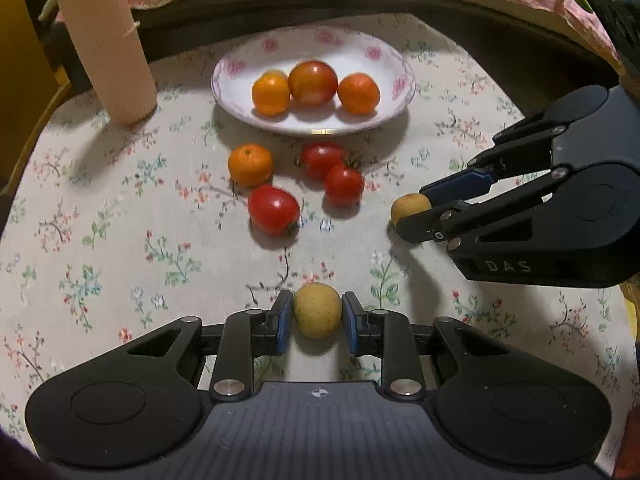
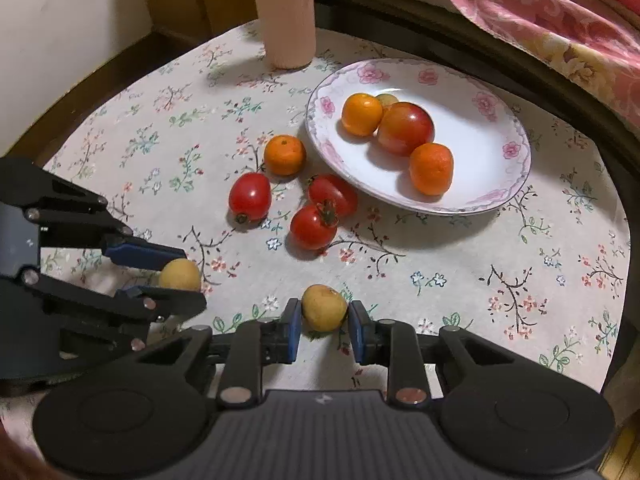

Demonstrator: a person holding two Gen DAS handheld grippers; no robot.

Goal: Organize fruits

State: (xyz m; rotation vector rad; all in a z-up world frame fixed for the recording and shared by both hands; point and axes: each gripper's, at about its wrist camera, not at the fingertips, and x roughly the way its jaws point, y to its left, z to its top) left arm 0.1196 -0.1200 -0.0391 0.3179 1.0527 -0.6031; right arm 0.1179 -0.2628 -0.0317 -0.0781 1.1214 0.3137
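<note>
A floral white plate (image 1: 384, 56) (image 2: 500, 168) holds two oranges, a large tomato (image 1: 313, 82) (image 2: 405, 128) and a small yellow fruit behind them (image 2: 386, 99). On the cloth lie an orange (image 1: 250, 163) (image 2: 285, 155) and three tomatoes (image 1: 273, 209) (image 2: 250, 197). My left gripper (image 1: 317, 315) (image 2: 176, 274) is shut on a yellow fruit (image 1: 318, 310) (image 2: 180, 275). My right gripper (image 2: 324, 312) (image 1: 416, 210) is shut on another yellow fruit (image 2: 323, 307) (image 1: 409, 207).
A tall ribbed cream cylinder (image 1: 105, 40) (image 2: 285, 12) stands at the back of the flowered tablecloth (image 1: 120, 240). A pink patterned cloth (image 2: 520, 12) lies beyond the round table's dark edge (image 1: 480, 8).
</note>
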